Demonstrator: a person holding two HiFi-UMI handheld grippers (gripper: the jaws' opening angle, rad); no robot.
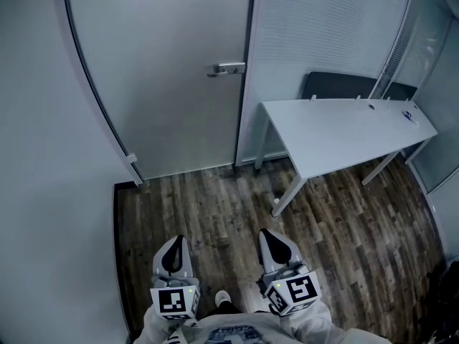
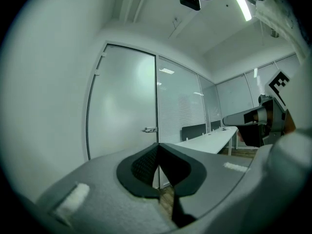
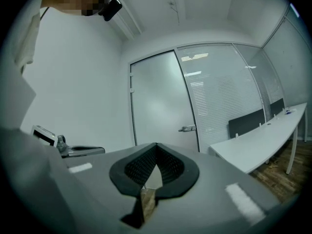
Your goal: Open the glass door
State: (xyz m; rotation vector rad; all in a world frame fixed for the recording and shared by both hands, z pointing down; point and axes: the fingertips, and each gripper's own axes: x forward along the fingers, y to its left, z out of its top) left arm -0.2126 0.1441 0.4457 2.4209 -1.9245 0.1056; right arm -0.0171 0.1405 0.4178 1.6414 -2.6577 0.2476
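The frosted glass door (image 1: 161, 70) stands closed ahead, its metal lever handle (image 1: 226, 68) at the right edge. Both grippers are held low and level, well short of the door and apart from it. My left gripper (image 1: 174, 241) is shut with nothing in it, and my right gripper (image 1: 267, 233) beside it is shut and empty too. In the left gripper view the jaws of the left gripper (image 2: 158, 145) meet below the door (image 2: 124, 106) and handle (image 2: 150, 129). In the right gripper view the right gripper (image 3: 156, 145) points toward the door (image 3: 161, 101) and its handle (image 3: 187, 128).
A white desk (image 1: 344, 131) stands to the right with a dark chair back (image 1: 337, 84) behind it. A frosted partition with blinds (image 1: 315, 27) adjoins the door. A plain wall (image 1: 43, 156) runs along the left. Dark wood floor (image 1: 215, 206) lies between me and the door.
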